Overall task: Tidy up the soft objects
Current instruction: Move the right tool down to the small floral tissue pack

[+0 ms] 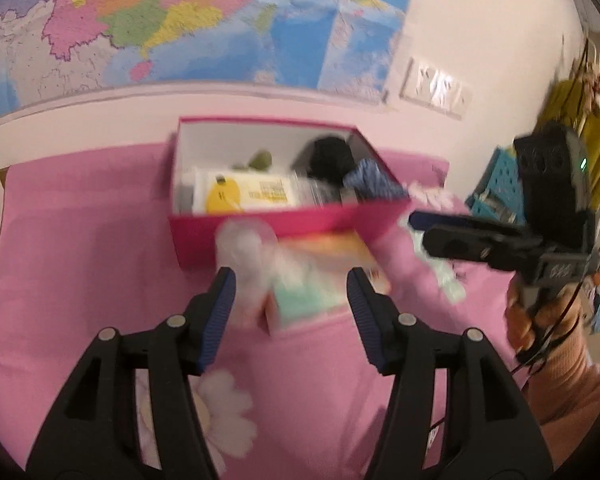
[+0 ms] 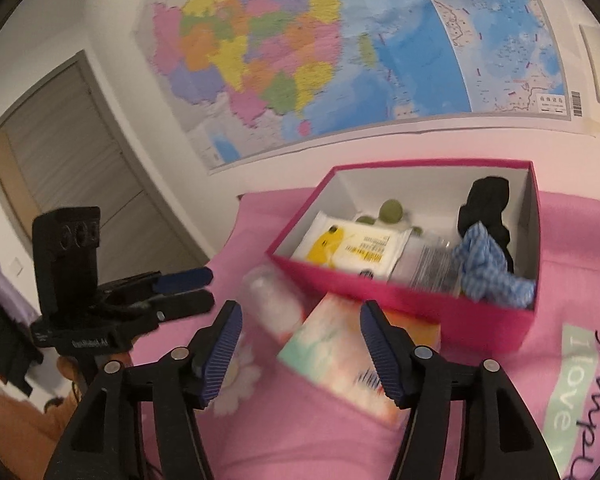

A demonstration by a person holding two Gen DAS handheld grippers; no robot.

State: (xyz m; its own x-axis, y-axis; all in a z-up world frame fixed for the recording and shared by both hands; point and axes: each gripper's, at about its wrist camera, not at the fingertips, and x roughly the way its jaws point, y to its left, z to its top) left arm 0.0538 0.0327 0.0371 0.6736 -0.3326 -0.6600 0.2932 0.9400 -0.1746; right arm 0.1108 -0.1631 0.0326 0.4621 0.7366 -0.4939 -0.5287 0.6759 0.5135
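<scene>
The right gripper [image 2: 300,336] gapes around a pastel tissue pack [image 2: 340,360] without pressing it; the left gripper [image 1: 290,300] likewise stands apart, empty (blurred). The pack lies just before the pink box [image 2: 420,304].

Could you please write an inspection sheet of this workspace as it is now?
Surface: pink cloth with a daisy print.
Job's things: open pink box holds a wipes pack, black cloth, blue checked cloth, green plush. Tissue pack and clear bag lie in front of the box.
Clutter: teal basket at the right.
Grippers: left hand-held gripper open, nothing gripped; right hand-held gripper open over the tissue pack.
Cables: dark cable near a sleeve.
Surroundings: wall map, door.
</scene>
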